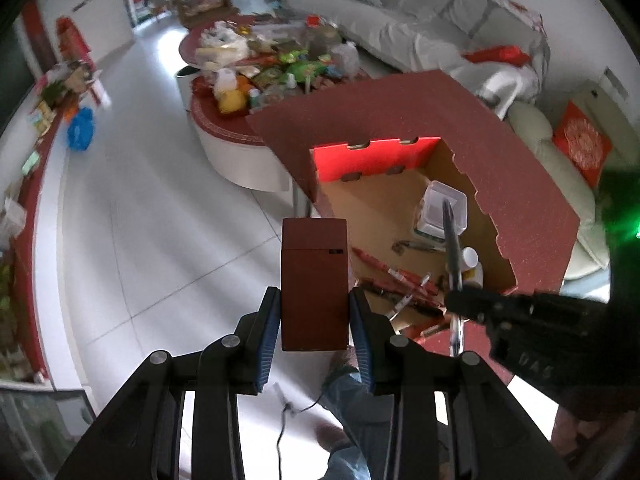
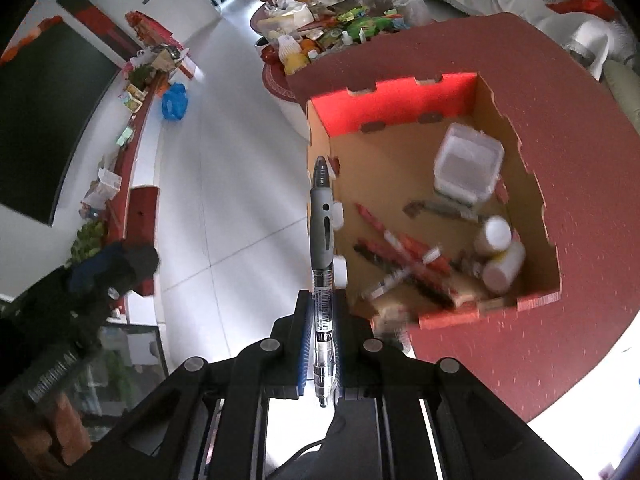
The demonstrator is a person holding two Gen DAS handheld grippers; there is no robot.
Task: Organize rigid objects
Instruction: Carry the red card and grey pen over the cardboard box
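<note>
My left gripper point(image 1: 314, 304) is shut on a dark red rectangular box point(image 1: 314, 280), held upright over the white floor just left of the cardboard box point(image 1: 400, 208). My right gripper point(image 2: 322, 312) is shut on a pen point(image 2: 322, 240) with a grey grip and clear barrel, its tip pointing away near the cardboard box's point(image 2: 516, 304) left wall. In the left wrist view the right gripper point(image 1: 460, 296) and its pen point(image 1: 452, 248) hang over the box's near corner. Inside lie a clear plastic container point(image 2: 468, 168), two white bottles point(image 2: 500, 252) and several red and white sticks point(image 2: 404, 256).
The cardboard box stands on a red round table point(image 2: 580, 208). Beyond it is a low table point(image 1: 224, 136) heaped with snacks and bottles, and a pale sofa point(image 1: 432, 20). A red shelf point(image 2: 136, 144) with clutter runs along the left wall. A person's legs point(image 1: 352, 412) show below.
</note>
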